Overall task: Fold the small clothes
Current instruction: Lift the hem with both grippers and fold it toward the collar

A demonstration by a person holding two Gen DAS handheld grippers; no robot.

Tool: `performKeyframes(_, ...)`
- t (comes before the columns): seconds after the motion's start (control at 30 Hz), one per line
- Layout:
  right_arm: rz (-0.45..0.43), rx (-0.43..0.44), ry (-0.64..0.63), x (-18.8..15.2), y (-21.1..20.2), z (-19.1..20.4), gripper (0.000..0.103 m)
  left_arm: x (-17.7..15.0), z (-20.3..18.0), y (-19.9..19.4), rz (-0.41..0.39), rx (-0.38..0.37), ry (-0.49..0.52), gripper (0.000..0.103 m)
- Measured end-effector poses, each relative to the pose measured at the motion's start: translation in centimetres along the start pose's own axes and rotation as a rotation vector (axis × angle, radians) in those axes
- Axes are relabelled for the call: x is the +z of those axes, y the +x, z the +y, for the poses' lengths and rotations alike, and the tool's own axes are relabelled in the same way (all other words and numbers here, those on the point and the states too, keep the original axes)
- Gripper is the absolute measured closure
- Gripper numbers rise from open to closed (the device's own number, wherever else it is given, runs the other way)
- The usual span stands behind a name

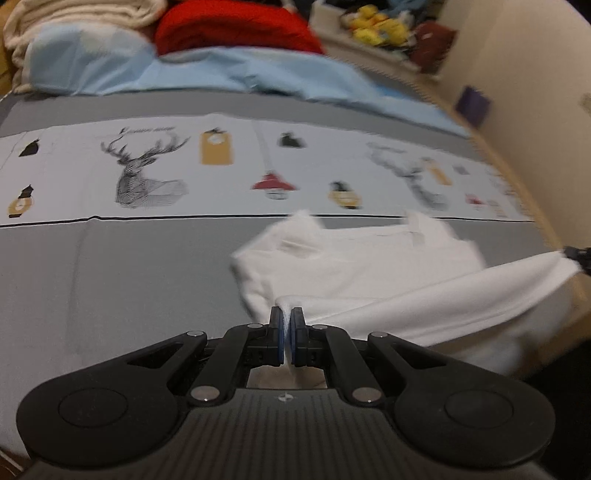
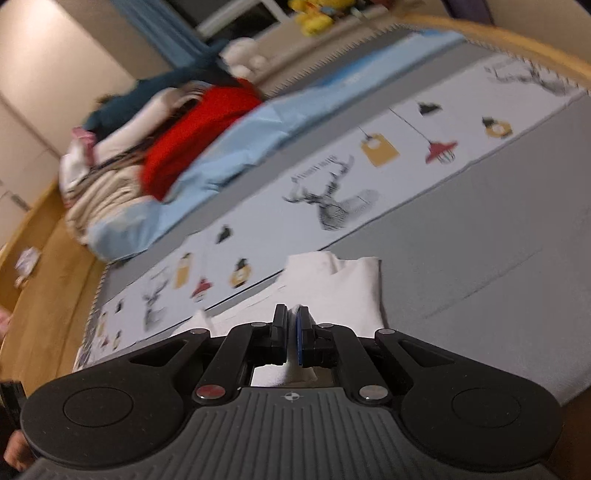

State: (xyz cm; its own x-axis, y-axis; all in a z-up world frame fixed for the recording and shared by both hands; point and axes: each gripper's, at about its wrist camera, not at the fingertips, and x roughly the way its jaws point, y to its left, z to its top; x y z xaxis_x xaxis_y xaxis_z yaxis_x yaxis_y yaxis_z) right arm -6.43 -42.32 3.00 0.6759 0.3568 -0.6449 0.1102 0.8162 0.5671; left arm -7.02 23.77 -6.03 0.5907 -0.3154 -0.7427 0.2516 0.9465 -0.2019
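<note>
A small white garment (image 1: pixel 369 269) lies on the grey bed cover (image 1: pixel 129 277), right of centre in the left wrist view. My left gripper (image 1: pixel 287 314) is shut on its near edge, lifted into a taut fold. That fold stretches right to my right gripper (image 1: pixel 576 256), seen at the frame's edge. In the right wrist view my right gripper (image 2: pixel 291 312) is shut on white cloth, with the garment (image 2: pixel 347 288) just beyond its fingers.
A printed band with deer and lamps (image 1: pixel 147 170) crosses the cover. Behind it lie a light blue sheet (image 1: pixel 221 70), a red garment (image 1: pixel 236 29) and stacked cream clothes (image 2: pixel 110 192). A wooden bed frame (image 2: pixel 48 277) and wall (image 1: pixel 535 74) border the bed.
</note>
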Motion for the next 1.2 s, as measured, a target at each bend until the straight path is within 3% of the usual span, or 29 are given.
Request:
performKeyframes(0.17, 0.051, -0.080, 0.068, 2.5, 7.1, -1.5, 0.099, 1.4, 3.3, 6.5, 0.053, 0.008, -0.111, 0.100)
performKeyframes(0.27, 0.075, -0.138, 0.062, 2.5, 10.7, -2.3, 0.099, 2.1, 2.9, 7.6, 0.052, 0.029, -0.063, 0.098)
performKeyframes(0.37, 0.089, -0.175, 0.101, 2.2, 12.9, -3.2, 0.092, 2.7, 3.7, 7.4, 0.013, 0.104, -0.092, 0.094)
performKeyframes(0.47, -0.005, -0.174, 0.074, 3.2, 12.2, -3.0, 0.090, 2.3, 6.6, 6.8, -0.002, 0.078, -0.238, 0.093)
performKeyframes(0.53, -0.029, -0.199, 0.022, 3.2, 11.7, -3.1, 0.089, 2.0, 7.4, 7.2, 0.044, 0.073, -0.263, 0.092)
performKeyframes(0.63, 0.059, -0.254, -0.039, 2.5, 12.5, -4.6, 0.088, 1.5, 6.7, 8.2, 0.106, 0.056, -0.198, 0.087)
performKeyframes(0.7, 0.131, -0.255, -0.105, 2.0, 13.4, -5.0, 0.086, 1.3, 5.8, 8.4, 0.113, 0.022, -0.145, 0.064)
performKeyframes(0.77, 0.169, -0.270, -0.175, 1.4, 14.2, -4.7, 0.086, 1.3, 4.8, 9.0, 0.135, -0.006, -0.105, 0.055)
performKeyframes(0.9, 0.273, -0.213, -0.238, 0.3, 16.1, -3.4, 0.084, 1.3, 2.5, 10.6, 0.178, -0.012, -0.004, 0.055)
performKeyframes(1.03, 0.326, -0.210, -0.311, -0.1, 17.9, -1.4, 0.084, 1.3, 0.4, 12.7, 0.199, 0.076, 0.122, 0.055)
performKeyframes(1.2, 0.291, -0.240, -0.386, 0.2, 19.7, 0.1, 0.076, 3.1, 0.3, 13.5, 0.110, 0.139, 0.136, 0.049)
